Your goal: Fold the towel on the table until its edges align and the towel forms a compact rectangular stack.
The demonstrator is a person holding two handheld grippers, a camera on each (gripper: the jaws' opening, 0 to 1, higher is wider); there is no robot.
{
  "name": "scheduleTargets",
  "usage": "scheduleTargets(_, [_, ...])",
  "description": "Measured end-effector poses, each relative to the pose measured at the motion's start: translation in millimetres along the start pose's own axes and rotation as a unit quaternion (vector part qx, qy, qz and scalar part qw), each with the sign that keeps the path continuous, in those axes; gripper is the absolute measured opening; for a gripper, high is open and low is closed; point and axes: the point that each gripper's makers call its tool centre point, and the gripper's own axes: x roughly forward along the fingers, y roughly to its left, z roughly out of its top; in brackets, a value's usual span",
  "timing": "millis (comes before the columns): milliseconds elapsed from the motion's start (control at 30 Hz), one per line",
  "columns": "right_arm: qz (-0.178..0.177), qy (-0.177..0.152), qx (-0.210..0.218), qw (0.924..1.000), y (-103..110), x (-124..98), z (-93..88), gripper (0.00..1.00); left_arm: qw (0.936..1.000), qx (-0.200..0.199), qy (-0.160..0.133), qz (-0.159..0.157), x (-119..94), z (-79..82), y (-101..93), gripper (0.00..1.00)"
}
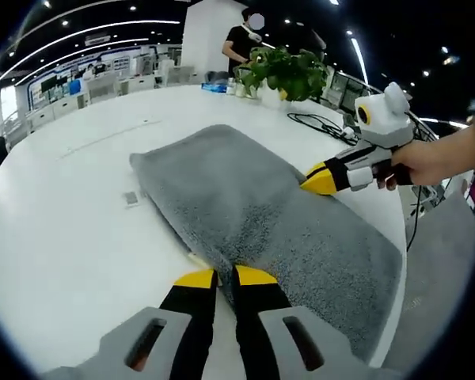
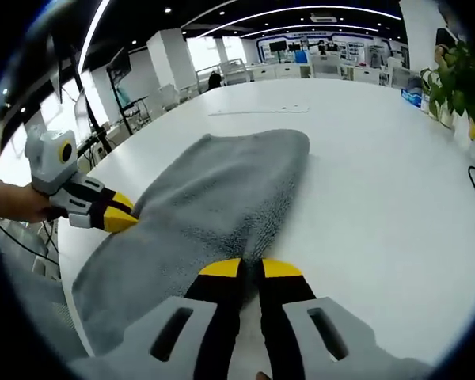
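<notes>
Now the towel (image 1: 253,214) lies between both grippers, left (image 1: 226,276) and right (image 2: 250,267), each pinching an opposite edge on the table (image 1: 71,214).

Towel (image 1: 253,206): grey terry cloth, matt, coarse looped nap. Bench (image 1: 71,222): white, smooth, faint sheen under ceiling lights. Left gripper (image 1: 226,277) and right gripper (image 2: 250,268): jaws matt black with yellow plastic-looking tips.

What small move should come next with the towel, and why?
Probably lift both edges slightly and carry them toward the towel's far end. The left hand-held gripper and the right hand-held gripper each look closed on a long edge of the grey towel, which lies as a long strip on the white table, so another fold across its length seems needed.
</notes>
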Motion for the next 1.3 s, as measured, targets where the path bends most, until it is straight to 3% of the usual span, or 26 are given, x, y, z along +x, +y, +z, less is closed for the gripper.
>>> scheduleTargets(300, [-0.012,-0.008,-0.013,0.9998,-0.2,1.0,1.2,0.06,0.9999,0.007,0.008,-0.008,-0.9,0.1,0.6,0.08])
scheduleTargets(367, [-0.011,-0.010,-0.014,0.9998,-0.7,0.9,1.2,0.06,0.9992,0.034,0.012,-0.016,-1.0,0.3,-0.2,0.08])
scheduleTargets(433, [0.001,-0.006,0.032,0.9995,-0.5,0.7,1.4,0.07,0.9982,0.051,0.021,-0.025,-0.9,0.3,-1.3,0.08])
scheduleTargets(567, [0.010,0.007,0.024,0.9997,0.4,-2.6,6.1,0.08,0.9973,0.061,0.037,-0.019,-5.0,2.8,-0.4,0.09])
scheduleTargets(633, [0.006,-0.002,0.019,0.9998,0.6,-6.6,10.2,0.10,0.9971,0.068,0.031,-0.013,-8.0,6.5,0.1,0.12])
scheduleTargets(700, [-0.003,-0.032,0.033,0.9989,-2.4,-11.4,20.0,0.15,0.9987,0.049,0.011,-0.005,-12.9,14.7,3.8,0.17])
scheduleTargets(800, [0.000,-0.038,0.033,0.9987,-1.7,-17.1,24.6,0.25,0.9995,0.029,-0.005,-0.005,-18.3,24.2,6.5,0.26])
scheduleTargets(967, [0.024,-0.037,-0.027,0.9987,11.4,-32.2,31.0,0.29,0.9989,0.040,-0.024,-0.011,-33.9,38.9,0.8,0.39])
scheduleTargets(1033, [0.031,-0.038,-0.045,0.9978,17.7,-38.6,31.5,0.31,0.9973,0.065,-0.027,-0.022,-40.7,40.1,-9.6,0.41])
scheduleTargets(1167, [0.050,-0.018,-0.100,0.9936,31.1,-48.8,21.9,0.33,0.9927,0.112,-0.018,-0.042,-47.1,33.0,-29.8,0.46])
scheduleTargets(1300, [0.062,-0.014,-0.120,0.9907,43.3,-57.6,14.2,0.33,0.9827,0.173,-0.002,-0.066,-53.5,20.1,-57.4,0.47])
